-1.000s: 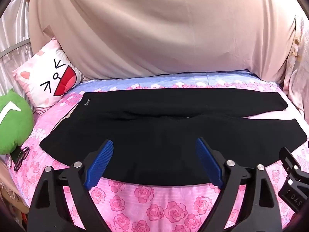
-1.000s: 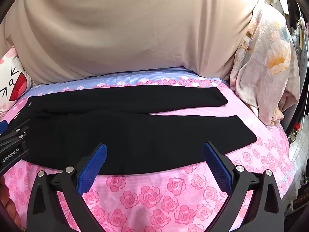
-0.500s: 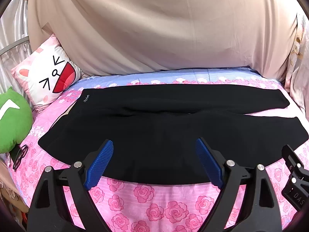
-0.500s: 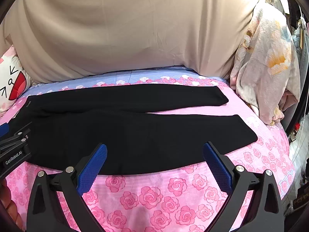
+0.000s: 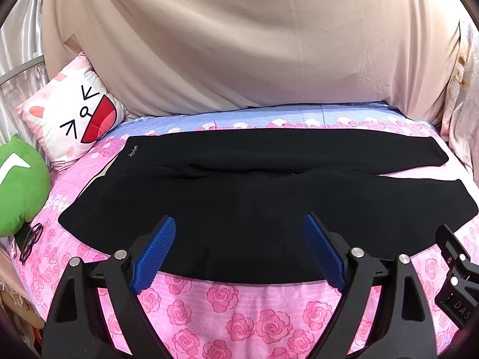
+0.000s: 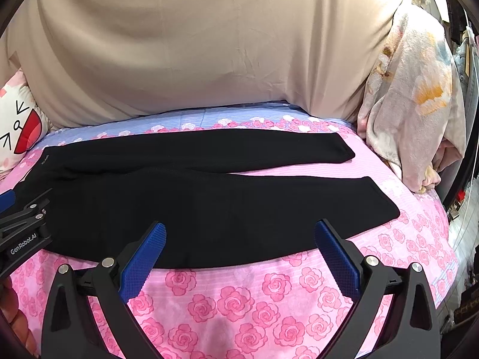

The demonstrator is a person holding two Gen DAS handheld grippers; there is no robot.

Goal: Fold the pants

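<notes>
Black pants [image 5: 239,191] lie spread flat across a pink rose-print bed [image 5: 227,311], waistband at the left with a small white label, both legs running to the right. My left gripper [image 5: 239,224] hovers open above the near edge of the pants, nothing between its blue pads. In the right wrist view the same pants [image 6: 209,197] fill the middle, leg ends at the right. My right gripper [image 6: 239,227] is open too, over the near leg's edge and apart from the cloth. Each gripper's black body shows at the other view's edge.
A cat-face pillow [image 5: 71,119] and a green plush cushion [image 5: 18,182] sit at the left end, with dark glasses [image 5: 31,240] beside them. A beige sheet [image 5: 239,45] hangs behind the bed. A pale floral blanket [image 6: 413,104] is piled at the right end.
The left wrist view has shifted slightly, so the pants and pillow sit a little higher and further right. Both grippers stay open; the pants have not moved.
</notes>
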